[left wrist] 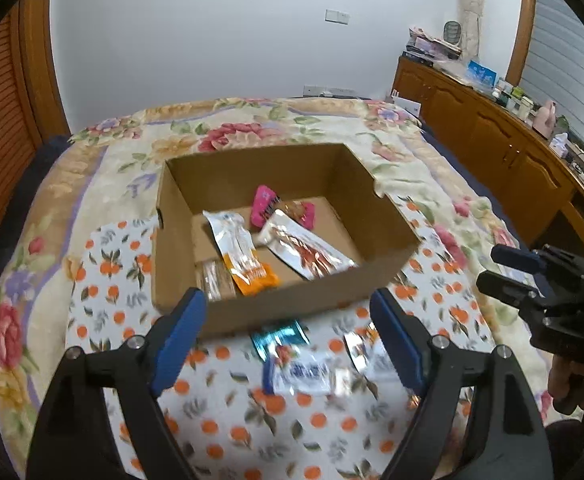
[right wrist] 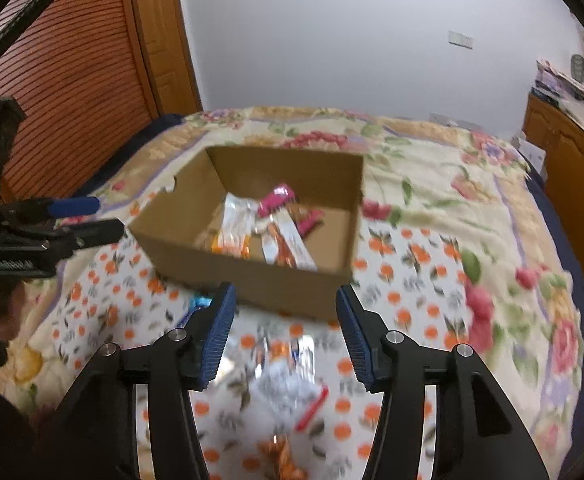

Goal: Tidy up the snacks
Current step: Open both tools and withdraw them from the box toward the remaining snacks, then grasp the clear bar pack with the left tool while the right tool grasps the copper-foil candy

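Observation:
An open cardboard box (left wrist: 292,312) (right wrist: 252,276) stands on a bed and holds several snack packets: an orange-ended one (left wrist: 244,256), a silver one (left wrist: 308,248) and a pink one (left wrist: 266,204). Loose packets lie on the cloth in front of it: a blue-and-white one (left wrist: 304,372), a teal one (left wrist: 278,338) and silver ones (right wrist: 288,372). My left gripper (left wrist: 288,336) is open and empty above the loose packets. My right gripper (right wrist: 286,332) is open and empty above the silver packets. Each gripper shows from the side in the other's view (left wrist: 508,270) (right wrist: 80,216).
An orange-print cloth (left wrist: 220,428) lies over a floral bedspread (left wrist: 252,128). A wooden sideboard (left wrist: 492,132) with clutter runs along the right. A wooden louvred door (right wrist: 72,72) is at the left. A red-edged packet (right wrist: 312,408) and an orange wrapper (right wrist: 284,460) lie near me.

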{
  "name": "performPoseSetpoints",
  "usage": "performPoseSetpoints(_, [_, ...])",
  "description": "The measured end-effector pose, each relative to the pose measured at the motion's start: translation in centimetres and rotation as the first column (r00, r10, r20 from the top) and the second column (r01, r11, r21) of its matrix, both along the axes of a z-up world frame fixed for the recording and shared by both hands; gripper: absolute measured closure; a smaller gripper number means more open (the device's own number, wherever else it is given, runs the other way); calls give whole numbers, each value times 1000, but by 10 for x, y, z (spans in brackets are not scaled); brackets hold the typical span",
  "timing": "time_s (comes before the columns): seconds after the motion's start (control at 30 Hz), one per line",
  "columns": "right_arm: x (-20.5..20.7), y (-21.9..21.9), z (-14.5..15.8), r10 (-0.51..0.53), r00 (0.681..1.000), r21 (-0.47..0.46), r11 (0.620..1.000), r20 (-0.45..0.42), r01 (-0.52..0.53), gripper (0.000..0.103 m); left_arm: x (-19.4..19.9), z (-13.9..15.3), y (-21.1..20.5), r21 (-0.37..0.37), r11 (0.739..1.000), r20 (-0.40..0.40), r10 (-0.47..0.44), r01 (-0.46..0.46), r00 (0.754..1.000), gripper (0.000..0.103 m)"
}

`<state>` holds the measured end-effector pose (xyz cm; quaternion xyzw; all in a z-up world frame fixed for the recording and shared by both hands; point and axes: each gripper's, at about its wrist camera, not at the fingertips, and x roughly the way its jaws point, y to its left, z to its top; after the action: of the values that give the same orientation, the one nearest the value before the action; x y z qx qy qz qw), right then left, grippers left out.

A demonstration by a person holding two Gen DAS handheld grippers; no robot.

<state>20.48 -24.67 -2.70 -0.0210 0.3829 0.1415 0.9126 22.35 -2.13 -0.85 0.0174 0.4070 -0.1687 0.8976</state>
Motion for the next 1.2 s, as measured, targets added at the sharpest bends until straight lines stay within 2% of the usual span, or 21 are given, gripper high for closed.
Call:
performPoseSetpoints(0.1, [-26,-7,-4,-12,1000,1,1000,-18,12,41,-22,3,-3,-4,1000,-1,-2,2,1000,19])
performPoseSetpoints(0.3, [-66,-12,-20,-11,998,-7,1000,-63,10,40,-65,-2,-5,-25,1000,-18,-10,10,1000,19])
performPoseSetpoints(0.5, [-85,-15,-53,-11,993,-9,1000,-117,10,41,-85,-21,-19,-24,999,-32,-39,38,999,19])
performPoseSetpoints(0.87, [-81,-17,-113,-2,975,-29,1000,-223,-4,41,-86,-62,-29,-15,997,-48,-79,79,996,19])
performPoseSetpoints(1.07, [-74,-16,-143,15,950,-13,1000,-313,-20,41,-77,-82,-29,-24,997,-84,-73,71,994,19])
performPoseSetpoints(1.1, [-73,-15,-146,21,945,-12,1000,-325,-27,42,-76,-85,-30,-21,997,-89,-72,70,993,19])
performPoseSetpoints(1.17, [-70,-13,-156,45,932,1,999,-360,-48,53,-73,-92,-32,-8,997,-100,-74,74,992,19])
performPoseSetpoints(1.2, [-68,-12,-161,50,925,1,999,-377,-53,54,-71,-95,-32,-2,997,-109,-71,72,991,19])
